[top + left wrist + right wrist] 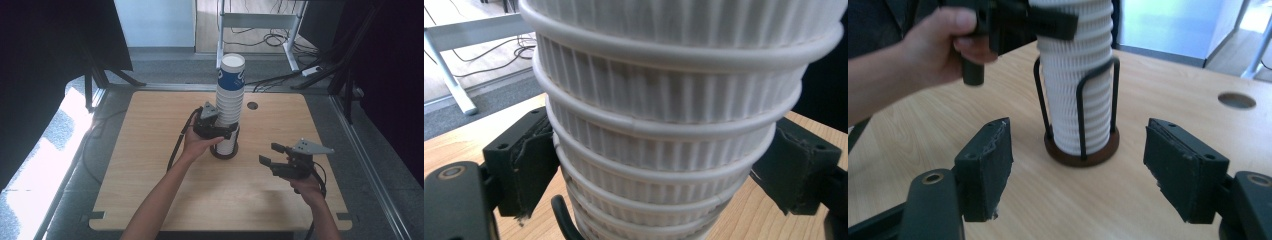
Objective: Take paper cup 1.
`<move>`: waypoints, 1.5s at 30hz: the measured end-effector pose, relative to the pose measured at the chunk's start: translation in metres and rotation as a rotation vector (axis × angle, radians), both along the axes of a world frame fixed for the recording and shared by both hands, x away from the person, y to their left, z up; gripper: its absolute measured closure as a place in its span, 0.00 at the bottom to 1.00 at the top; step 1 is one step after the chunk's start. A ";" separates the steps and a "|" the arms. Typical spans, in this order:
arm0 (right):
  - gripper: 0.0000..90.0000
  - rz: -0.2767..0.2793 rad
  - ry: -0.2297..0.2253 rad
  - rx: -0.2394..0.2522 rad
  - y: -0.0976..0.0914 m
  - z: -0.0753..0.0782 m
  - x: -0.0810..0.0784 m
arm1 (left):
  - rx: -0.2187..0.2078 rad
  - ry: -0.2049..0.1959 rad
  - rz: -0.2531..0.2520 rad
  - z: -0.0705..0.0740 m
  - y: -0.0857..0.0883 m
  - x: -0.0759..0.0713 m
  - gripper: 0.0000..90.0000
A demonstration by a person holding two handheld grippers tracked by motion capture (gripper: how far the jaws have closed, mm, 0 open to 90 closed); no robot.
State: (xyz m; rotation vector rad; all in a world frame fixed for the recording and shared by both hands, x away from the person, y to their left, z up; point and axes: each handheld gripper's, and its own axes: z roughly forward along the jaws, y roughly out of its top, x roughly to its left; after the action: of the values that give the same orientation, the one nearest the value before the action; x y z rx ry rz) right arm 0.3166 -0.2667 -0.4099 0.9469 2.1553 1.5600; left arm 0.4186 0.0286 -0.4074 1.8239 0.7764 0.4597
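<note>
Cups stacked at frame centre, the top one blue with unreadable white lettering, are clamped by the left gripper; right gripper gapes empty at lower right

Wooden table, cup holder on it

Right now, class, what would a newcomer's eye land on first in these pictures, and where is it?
First, the tall stack of ribbed white paper cups at the table's middle, its top cup blue-printed, standing in a black wire holder. Next, the left claw clamping that stack low down, pads against the ribbed sides. The right claw hangs apart at the right, jaws spread, holding nothing.
</note>
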 end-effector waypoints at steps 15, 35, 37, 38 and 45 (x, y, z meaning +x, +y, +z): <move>0.32 0.097 -0.043 0.029 0.018 0.047 0.042 | 0.002 0.000 0.002 0.001 -0.001 0.000 0.14; 0.31 0.128 -0.079 0.069 0.035 0.108 0.081 | 0.006 -0.002 0.006 0.001 -0.001 -0.002 0.14; 0.30 0.131 -0.078 0.066 0.037 0.111 0.084 | 0.006 -0.003 0.007 0.001 -0.001 -0.002 0.14; 0.30 0.134 -0.078 0.066 0.038 0.112 0.085 | 0.006 -0.003 0.007 0.001 -0.001 -0.002 0.14; 0.29 0.146 -0.093 0.086 0.043 0.126 0.091 | 0.008 -0.002 0.010 0.001 -0.002 -0.002 0.14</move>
State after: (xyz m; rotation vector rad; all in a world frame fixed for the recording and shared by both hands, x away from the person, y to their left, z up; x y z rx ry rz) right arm 0.4072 -0.2233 -0.2838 0.7406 2.1503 1.7418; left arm 0.4168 0.0266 -0.4064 1.8276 0.7832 0.4721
